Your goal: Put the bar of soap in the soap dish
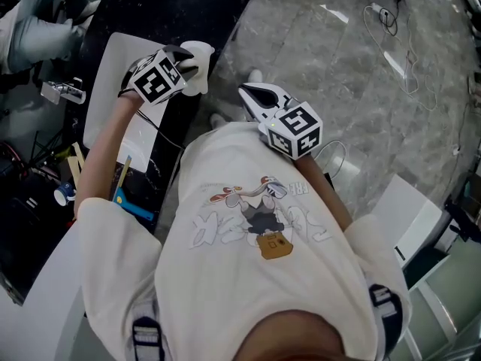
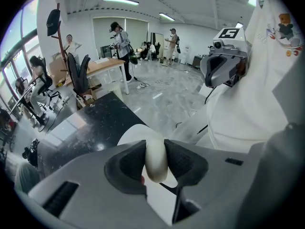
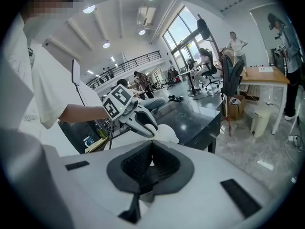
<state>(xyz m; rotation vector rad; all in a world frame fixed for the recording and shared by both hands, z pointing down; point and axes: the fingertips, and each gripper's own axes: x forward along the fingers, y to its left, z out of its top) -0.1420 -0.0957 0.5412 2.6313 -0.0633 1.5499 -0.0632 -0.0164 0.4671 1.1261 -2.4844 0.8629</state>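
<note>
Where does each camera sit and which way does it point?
Head view: person's head, looking down at T-shirt, left gripper, right gripper.
Left gripper view: on that gripper, along jaws pinching bar of soap; T-shirt shows.
Right gripper view: on that gripper, along shut jaws; left forearm shows.
Shared: each gripper view shows the other gripper.

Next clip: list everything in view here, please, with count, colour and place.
bar of soap: one, cream, clamped between the left gripper's jaws
table: one, glossy black, below the left gripper
mat: one, white, on the table
cables: several, pale, on the grey floor
desk: one, wooden, far across the room
bystanders: several, around that desk
T-shirt: one, white, on the person
left gripper: grey, shut on the bar of soap
right gripper: grey, shut, empty
</note>
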